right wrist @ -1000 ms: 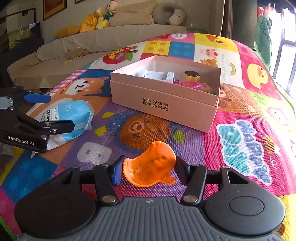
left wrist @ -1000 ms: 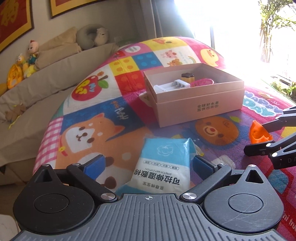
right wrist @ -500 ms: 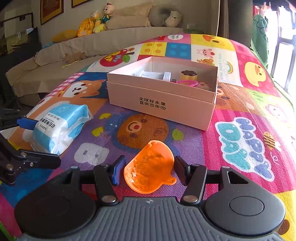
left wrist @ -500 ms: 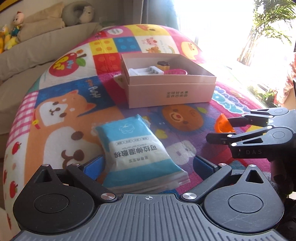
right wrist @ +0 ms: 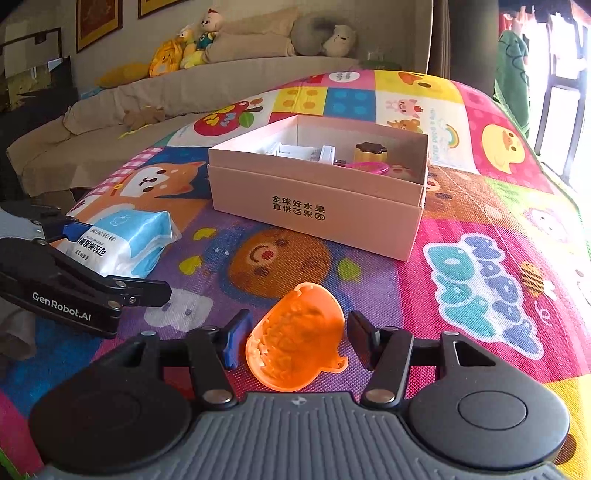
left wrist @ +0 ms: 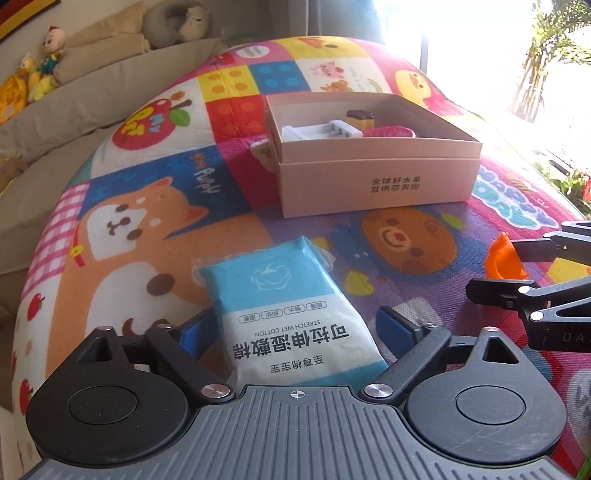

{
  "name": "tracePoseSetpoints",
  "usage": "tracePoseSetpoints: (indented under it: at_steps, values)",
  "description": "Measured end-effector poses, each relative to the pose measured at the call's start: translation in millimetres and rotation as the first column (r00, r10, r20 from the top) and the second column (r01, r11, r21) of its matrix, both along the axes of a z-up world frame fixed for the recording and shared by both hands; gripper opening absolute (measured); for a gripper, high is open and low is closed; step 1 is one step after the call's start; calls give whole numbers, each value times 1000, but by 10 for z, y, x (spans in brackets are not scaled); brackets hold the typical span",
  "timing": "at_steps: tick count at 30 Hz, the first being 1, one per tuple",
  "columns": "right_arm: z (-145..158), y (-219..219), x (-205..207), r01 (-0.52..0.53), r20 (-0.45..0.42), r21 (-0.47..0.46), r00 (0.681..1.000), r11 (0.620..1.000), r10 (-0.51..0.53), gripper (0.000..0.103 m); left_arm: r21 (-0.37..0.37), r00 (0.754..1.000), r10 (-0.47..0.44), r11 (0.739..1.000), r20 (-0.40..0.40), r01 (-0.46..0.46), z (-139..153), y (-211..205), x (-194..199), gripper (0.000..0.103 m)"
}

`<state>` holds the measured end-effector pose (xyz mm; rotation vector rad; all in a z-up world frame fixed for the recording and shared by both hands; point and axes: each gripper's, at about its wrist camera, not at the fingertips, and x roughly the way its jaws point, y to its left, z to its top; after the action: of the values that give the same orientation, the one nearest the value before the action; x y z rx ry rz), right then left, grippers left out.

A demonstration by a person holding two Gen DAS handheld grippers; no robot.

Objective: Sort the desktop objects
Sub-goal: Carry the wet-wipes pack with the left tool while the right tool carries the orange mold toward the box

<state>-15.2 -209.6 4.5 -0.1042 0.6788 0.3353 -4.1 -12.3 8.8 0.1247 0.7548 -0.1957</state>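
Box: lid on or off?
Off. The box is open-topped; a white part, yellow-brown block and pink item show inside.

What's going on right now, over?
Left gripper open around wipes pack. Right gripper open around orange mold. Box ahead, path clear.

Beige sofa (right wrist: 155, 99) with plush toys (right wrist: 192, 40), framed pictures (right wrist: 98, 24) above; bright window (left wrist: 480, 29) right.

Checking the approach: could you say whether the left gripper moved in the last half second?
Yes: forward alongside the wet cotton pack, toward the mat's bear face.
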Motion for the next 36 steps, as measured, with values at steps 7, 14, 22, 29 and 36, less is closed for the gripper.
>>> tracePoseSetpoints:
  at_steps: [7, 14, 22, 29, 36]
  values:
    - [7, 65, -58, -1, 23, -48, 1000, 999, 2, 51, 0, 1000, 2, 1000, 17, -2, 42, -19, -195, 66]
    - [123, 38, -274, -19, 32, -80, 999, 997, 22, 50, -14, 1000, -20, 1000, 24, 20, 44, -27, -532, 65]
    - [299, 6, -452, -1, 70, -89, 998, 996, 7, 50, 21, 997, -14, 1000, 70, 12, 38, -20, -606, 84]
    - [380, 68, -590, -21, 99, -94, 995, 995, 30, 50, 0, 998, -4, 1000, 58, 4, 0, 4, -560, 81]
    - [326, 17, -617, -31, 64, -68, 997, 997, 35, 50, 31, 998, -28, 999, 59, 26, 53, -106, -611, 64]
